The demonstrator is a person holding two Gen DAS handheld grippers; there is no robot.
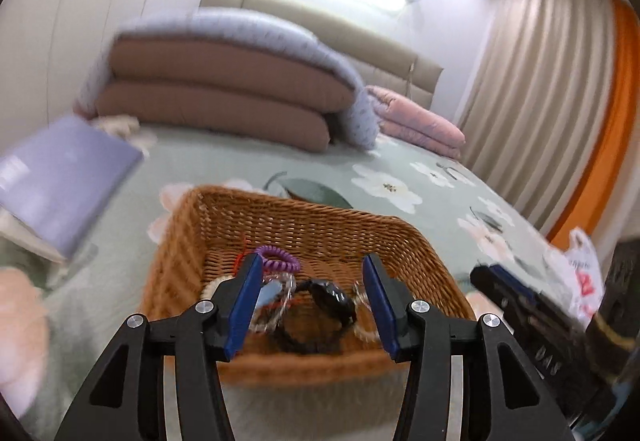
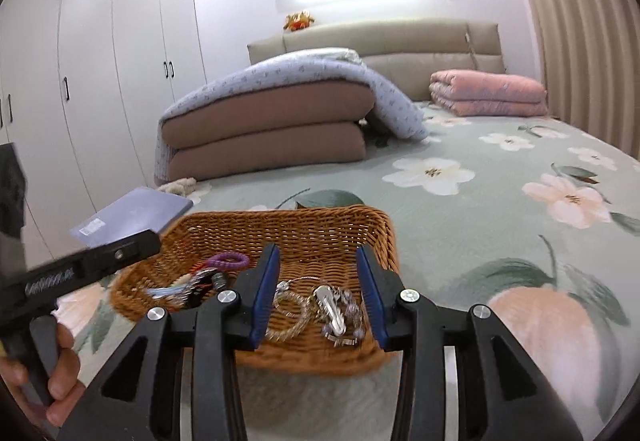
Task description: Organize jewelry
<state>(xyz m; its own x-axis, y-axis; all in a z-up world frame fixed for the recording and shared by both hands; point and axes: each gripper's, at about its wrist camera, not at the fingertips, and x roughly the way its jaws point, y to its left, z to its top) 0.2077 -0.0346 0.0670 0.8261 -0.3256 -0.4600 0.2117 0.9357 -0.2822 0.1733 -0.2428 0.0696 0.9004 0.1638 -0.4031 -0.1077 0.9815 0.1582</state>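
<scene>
The jewelry, a purple coil bracelet [image 2: 231,261], a black watch [image 1: 332,301] and beaded chains [image 2: 340,311], already lies in the wicker basket [image 2: 304,229] on the bed [image 2: 480,209], both grippers' [image 1: 310,305] [image 2: 318,295] jaws apart and empty, so little seems left.
</scene>
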